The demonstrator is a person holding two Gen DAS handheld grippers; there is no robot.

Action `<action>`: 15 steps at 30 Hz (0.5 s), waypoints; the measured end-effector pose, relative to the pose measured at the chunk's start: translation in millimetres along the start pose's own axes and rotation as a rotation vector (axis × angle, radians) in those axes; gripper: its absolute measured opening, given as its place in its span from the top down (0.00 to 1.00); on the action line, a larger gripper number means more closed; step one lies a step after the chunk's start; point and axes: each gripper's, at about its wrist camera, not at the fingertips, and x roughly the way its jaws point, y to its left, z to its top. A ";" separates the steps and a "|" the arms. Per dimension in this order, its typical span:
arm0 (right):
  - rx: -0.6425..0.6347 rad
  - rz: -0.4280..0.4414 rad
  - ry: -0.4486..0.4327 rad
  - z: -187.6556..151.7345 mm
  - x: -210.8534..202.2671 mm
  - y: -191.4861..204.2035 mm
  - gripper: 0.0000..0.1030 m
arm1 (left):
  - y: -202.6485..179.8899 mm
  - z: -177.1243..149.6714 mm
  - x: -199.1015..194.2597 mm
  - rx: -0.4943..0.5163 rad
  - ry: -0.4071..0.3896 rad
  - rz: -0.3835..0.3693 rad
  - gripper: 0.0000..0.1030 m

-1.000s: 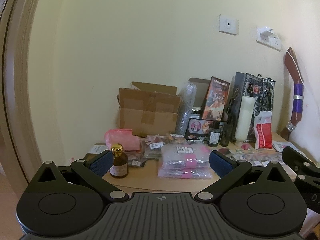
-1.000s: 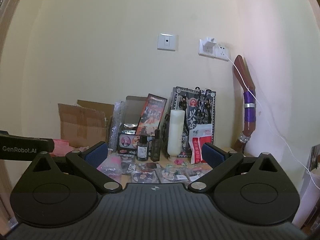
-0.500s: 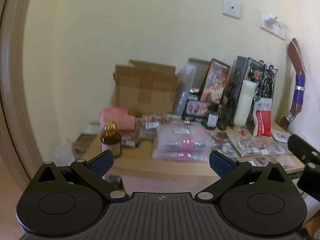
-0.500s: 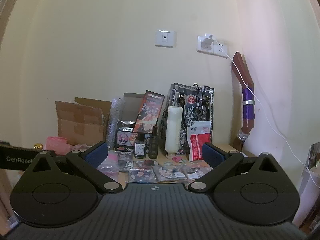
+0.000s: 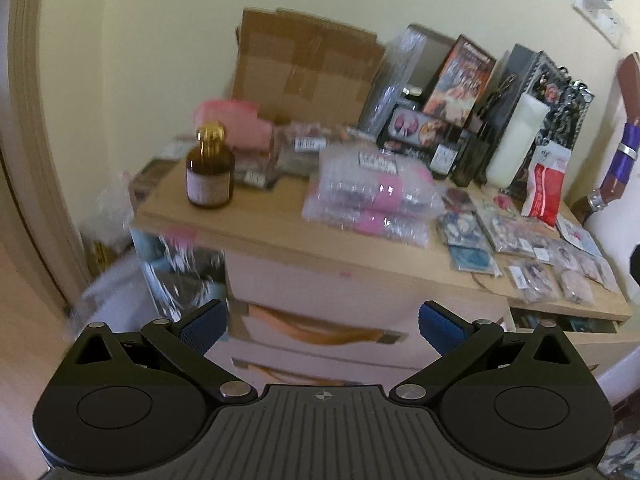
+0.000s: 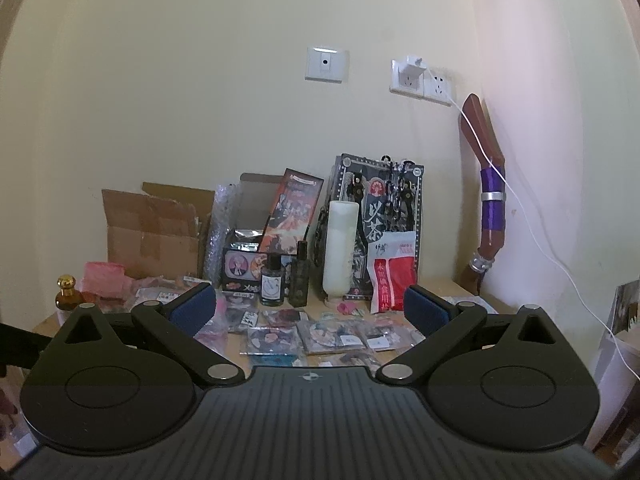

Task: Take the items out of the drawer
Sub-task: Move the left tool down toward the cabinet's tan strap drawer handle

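Observation:
A light wooden chest of drawers (image 5: 360,280) stands against the wall, its top crowded with goods. In the left wrist view two shut drawers with brown strap handles (image 5: 316,330) face me, and a drawer at the right (image 5: 568,326) stands slightly open with items inside. My left gripper (image 5: 322,326) is open and empty in front of the drawer fronts, apart from them. My right gripper (image 6: 306,306) is open and empty, held level with the chest's top (image 6: 448,286).
On top are a brown bottle with gold cap (image 5: 209,172), pink bubble-wrapped packs (image 5: 368,196), a cardboard box (image 5: 304,72), a white cylinder (image 6: 340,254), a red pouch (image 6: 394,282) and small packets (image 5: 552,256). A plastic bag (image 5: 180,264) hangs at the chest's left side.
My left gripper has tilted downward and moved closer, bringing the drawer fronts into view. My right gripper has barely moved. Both stay open.

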 end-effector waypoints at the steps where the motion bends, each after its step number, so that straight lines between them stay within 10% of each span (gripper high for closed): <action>1: -0.002 -0.001 0.003 -0.8 -1.4 -0.5 0.00 | -0.1 -0.9 1.9 -0.013 0.011 0.000 0.00; 15: -0.083 0.007 0.047 -2.9 -24.2 -9.4 0.00 | 4.5 -14.4 19.1 -0.223 0.070 -0.011 0.00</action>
